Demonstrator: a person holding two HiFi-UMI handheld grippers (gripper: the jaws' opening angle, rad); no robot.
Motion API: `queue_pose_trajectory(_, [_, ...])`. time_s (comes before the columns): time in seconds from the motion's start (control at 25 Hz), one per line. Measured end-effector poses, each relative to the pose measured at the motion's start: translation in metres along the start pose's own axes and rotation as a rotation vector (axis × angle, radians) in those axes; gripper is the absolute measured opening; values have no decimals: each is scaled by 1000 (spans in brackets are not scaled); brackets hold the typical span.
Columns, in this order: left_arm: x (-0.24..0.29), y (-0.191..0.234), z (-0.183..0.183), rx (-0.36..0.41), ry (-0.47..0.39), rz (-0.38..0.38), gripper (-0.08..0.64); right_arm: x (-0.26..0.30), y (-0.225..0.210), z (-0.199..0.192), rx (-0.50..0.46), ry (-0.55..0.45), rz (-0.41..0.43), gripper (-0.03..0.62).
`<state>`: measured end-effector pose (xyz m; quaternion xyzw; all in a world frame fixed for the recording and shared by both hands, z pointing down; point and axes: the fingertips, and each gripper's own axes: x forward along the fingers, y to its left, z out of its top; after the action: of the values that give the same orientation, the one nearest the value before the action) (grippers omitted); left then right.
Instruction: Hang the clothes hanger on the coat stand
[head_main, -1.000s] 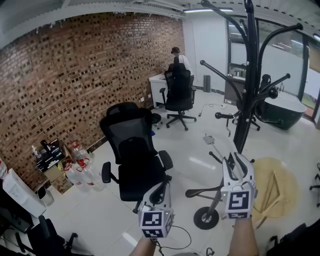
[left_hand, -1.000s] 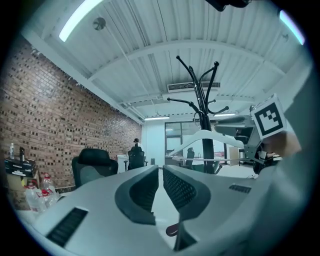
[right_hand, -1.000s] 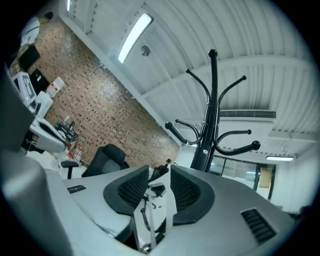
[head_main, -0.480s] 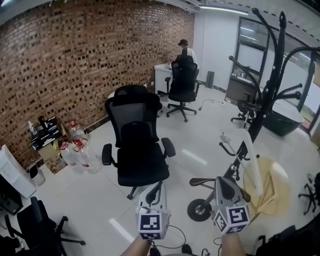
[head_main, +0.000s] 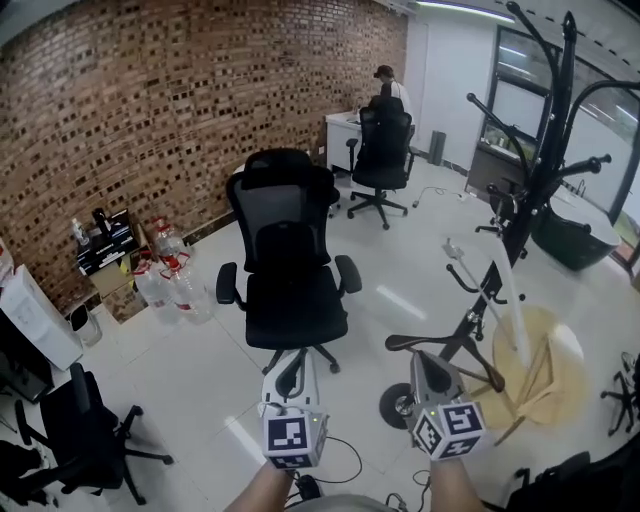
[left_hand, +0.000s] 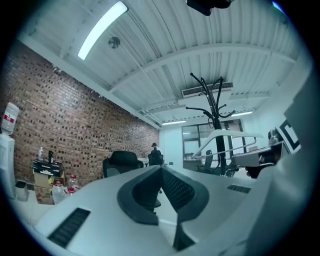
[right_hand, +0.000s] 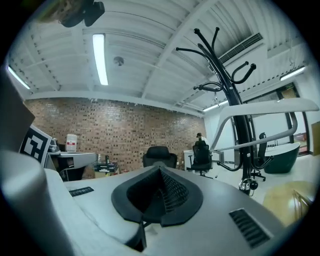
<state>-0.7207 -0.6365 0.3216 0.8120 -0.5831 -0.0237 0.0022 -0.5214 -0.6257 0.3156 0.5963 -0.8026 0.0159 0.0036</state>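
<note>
A black coat stand (head_main: 545, 150) rises at the right of the head view. A white clothes hanger (head_main: 508, 295) hangs on one of its lower arms, tilted, with its hook (head_main: 455, 250) to the left. My right gripper (head_main: 425, 360) is low in front of me, well short of the hanger, shut with nothing in it. My left gripper (head_main: 290, 362) is beside it, also shut and empty. In the right gripper view the hanger (right_hand: 270, 107) crosses in front of the stand (right_hand: 235, 100), beyond the closed jaws (right_hand: 160, 172). The left gripper view shows the hanger (left_hand: 225, 135) and the stand (left_hand: 215, 105) far off.
A black office chair (head_main: 290, 270) stands just ahead of me. A black wheeled frame (head_main: 440, 350) sits by the stand's foot, next to a round tan mat (head_main: 555, 365). Water bottles (head_main: 170, 280) line the brick wall. A person (head_main: 390, 85) sits at a far desk.
The right gripper's jaws have gone from spread to shut and it has drawn back and down from the hanger, which stays on the stand. The left gripper has dropped too.
</note>
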Motion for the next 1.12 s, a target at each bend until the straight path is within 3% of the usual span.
queue_pose_trajectory(0.12, [-29,-29,-5,16,4,41,17,-28,1,-12,-9,6,61,2])
queue_pose_trajectory(0.32, [-70,-66,-68,33,61,126,17,-64,-10,-78,-2,23,139,2])
queue_pose_trajectory(0.48, [-79,-75,-90,35,118,171,18,-66,-12,-95,21,51,184,2])
queue_pose_trajectory(0.6, [-88,-80,-93,56,121,165,17,-76,-1,-102,22,69,203,2])
queue_pose_trajectory(0.8, [-111,-72,-85,82,96,117,17,-92,18,-94,26,60,167,2])
queue_pose_trajectory(1.12, [-137,-55,-100,89,103,86,17,-99,47,-116,38,99,144,2])
